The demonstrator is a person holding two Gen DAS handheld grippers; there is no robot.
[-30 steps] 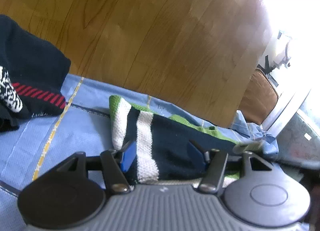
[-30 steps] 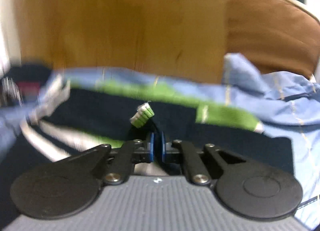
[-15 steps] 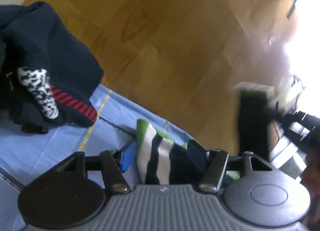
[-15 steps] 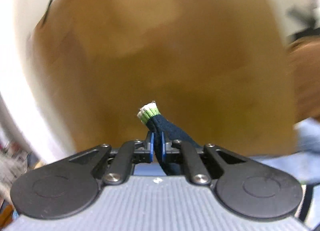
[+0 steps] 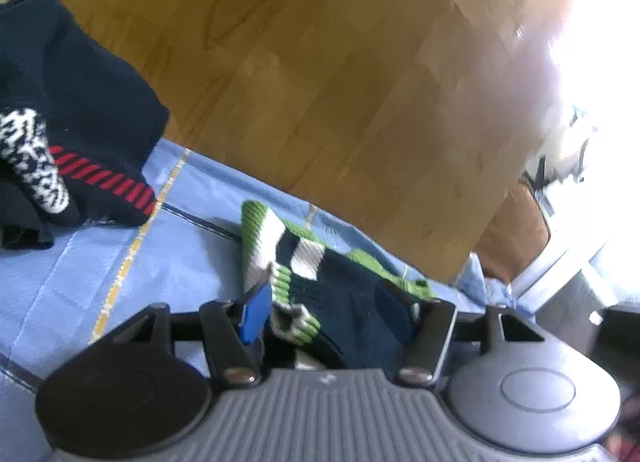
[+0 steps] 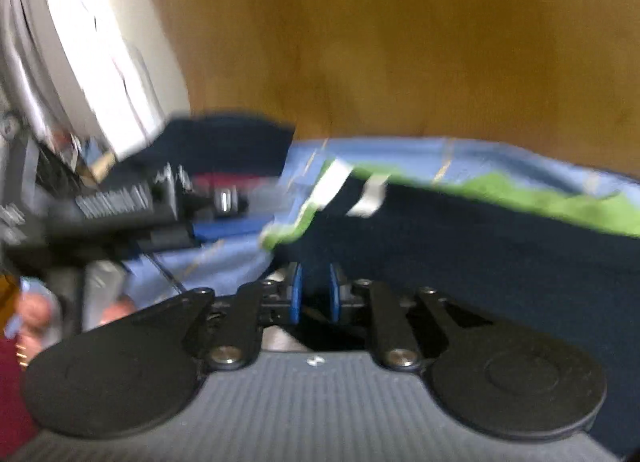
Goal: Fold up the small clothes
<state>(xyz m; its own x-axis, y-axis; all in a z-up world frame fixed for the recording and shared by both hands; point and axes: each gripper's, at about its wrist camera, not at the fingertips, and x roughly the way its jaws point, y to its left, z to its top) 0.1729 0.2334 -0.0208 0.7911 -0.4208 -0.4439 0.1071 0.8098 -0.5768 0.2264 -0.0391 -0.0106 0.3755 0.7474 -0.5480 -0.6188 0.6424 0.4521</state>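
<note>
Wooden flooring [image 5: 320,82] spreads beyond a blue sheet [image 5: 80,262] where the clothes lie. Nearest in the left wrist view, the left gripper [image 5: 328,302] is half spread around the navy, white and green striped sock [image 5: 340,294], whose folded cuff lies between its blue pads; whether they press on the knit I cannot tell. Nearest in the blurred right wrist view, the right gripper [image 6: 314,294] has just been opening, jaws slightly apart over the dark knit, nothing pinched. Farther left on the sheet sits a dark pile of clothes [image 5: 80,122].
</note>
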